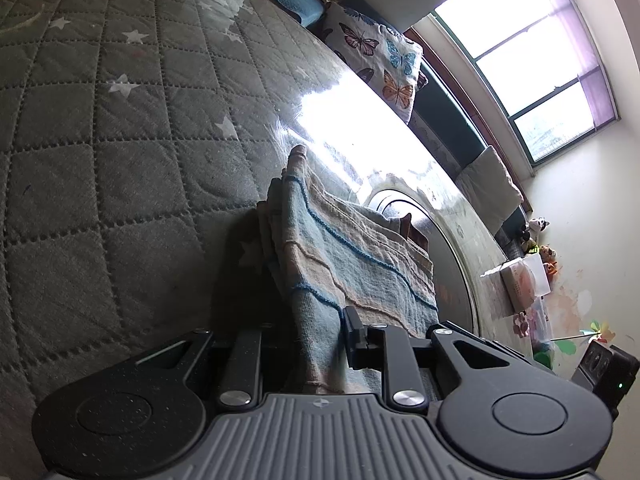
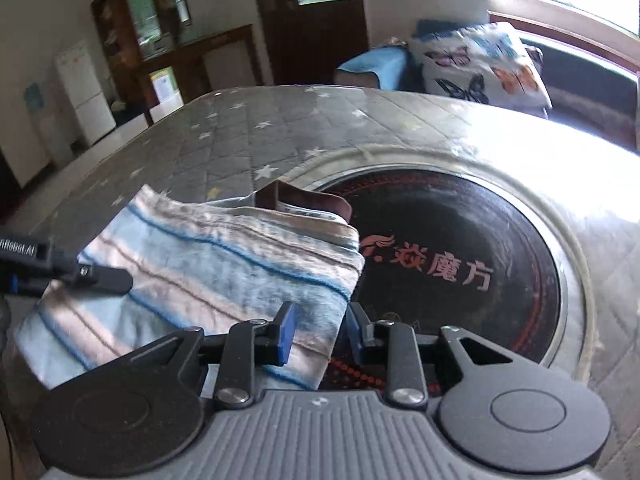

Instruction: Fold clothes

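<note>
Striped cloth point(image 2: 224, 256), folded, on quilted table cover point(image 1: 100, 128), overlapping round black hotplate point(image 2: 460, 256) at 9 o'clock. Left tongs point(image 1: 316, 344): clamped on cloth edge. Right tongs point(image 2: 320, 332): parted, straddling cloth corner at 6 o'clock; grip not discernible.

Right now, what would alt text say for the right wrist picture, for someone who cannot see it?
A handheld right gripper, fingers apart, reaches over the edge of a folded blue-and-tan striped cloth. The cloth lies on a grey quilted table cover, partly over a round black cooktop; the left gripper touches it from the left.
</note>
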A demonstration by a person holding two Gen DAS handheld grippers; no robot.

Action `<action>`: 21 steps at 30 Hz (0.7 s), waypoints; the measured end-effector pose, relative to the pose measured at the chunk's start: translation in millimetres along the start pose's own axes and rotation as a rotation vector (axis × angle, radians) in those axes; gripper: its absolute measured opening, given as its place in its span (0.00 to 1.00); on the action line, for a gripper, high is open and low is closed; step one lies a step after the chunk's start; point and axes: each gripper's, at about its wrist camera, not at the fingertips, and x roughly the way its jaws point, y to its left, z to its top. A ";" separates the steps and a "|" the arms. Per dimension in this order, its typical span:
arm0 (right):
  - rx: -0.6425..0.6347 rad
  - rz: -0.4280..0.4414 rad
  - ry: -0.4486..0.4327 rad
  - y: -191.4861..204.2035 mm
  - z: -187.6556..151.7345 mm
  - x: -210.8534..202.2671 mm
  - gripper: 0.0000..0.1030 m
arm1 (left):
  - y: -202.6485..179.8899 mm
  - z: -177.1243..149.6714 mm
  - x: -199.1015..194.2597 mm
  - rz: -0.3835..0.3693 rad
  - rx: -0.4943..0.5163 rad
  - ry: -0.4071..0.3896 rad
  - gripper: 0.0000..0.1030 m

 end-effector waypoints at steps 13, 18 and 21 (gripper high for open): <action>0.107 0.055 -0.036 -7.1 -3.6 -8.7 0.10 | -14.8 -2.2 0.9 0.041 0.041 -0.009 0.23; 0.131 0.074 -0.063 -8.4 -5.0 -20.5 0.09 | -33.8 -4.0 -0.7 0.050 0.082 -0.008 0.20; 0.123 0.058 -0.091 -12.9 -6.4 -38.7 0.08 | -52.5 -7.5 1.4 0.042 0.113 -0.002 0.19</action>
